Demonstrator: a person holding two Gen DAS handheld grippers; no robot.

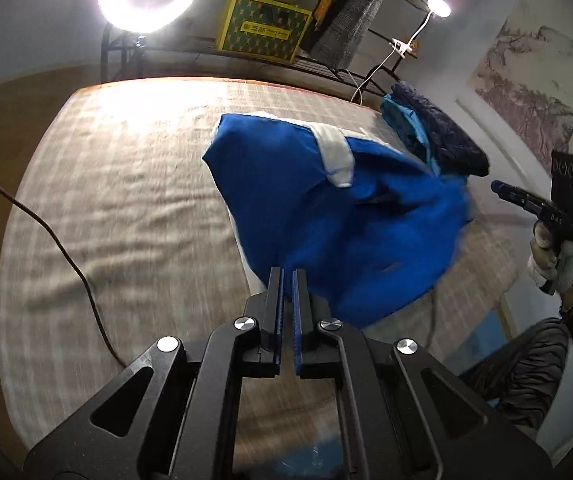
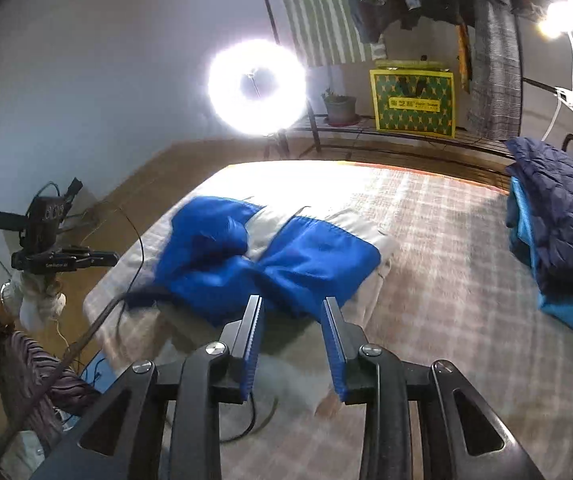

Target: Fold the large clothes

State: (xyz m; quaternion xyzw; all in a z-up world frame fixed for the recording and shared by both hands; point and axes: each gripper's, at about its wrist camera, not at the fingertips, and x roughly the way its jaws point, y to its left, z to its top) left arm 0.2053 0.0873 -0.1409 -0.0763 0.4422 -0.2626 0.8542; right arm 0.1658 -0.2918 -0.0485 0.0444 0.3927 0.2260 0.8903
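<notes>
Checked bed (image 2: 446, 240) | blue garment (image 2: 270, 256) bunched, long axis crosswise | left tongs (image 1: 288, 276) together, empty | right tongs (image 2: 292, 304) apart, empty

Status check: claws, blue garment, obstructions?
Left claw shut, empty. Right claw open, empty. Blue garment bunched on bed. Black cable beside it.
</notes>
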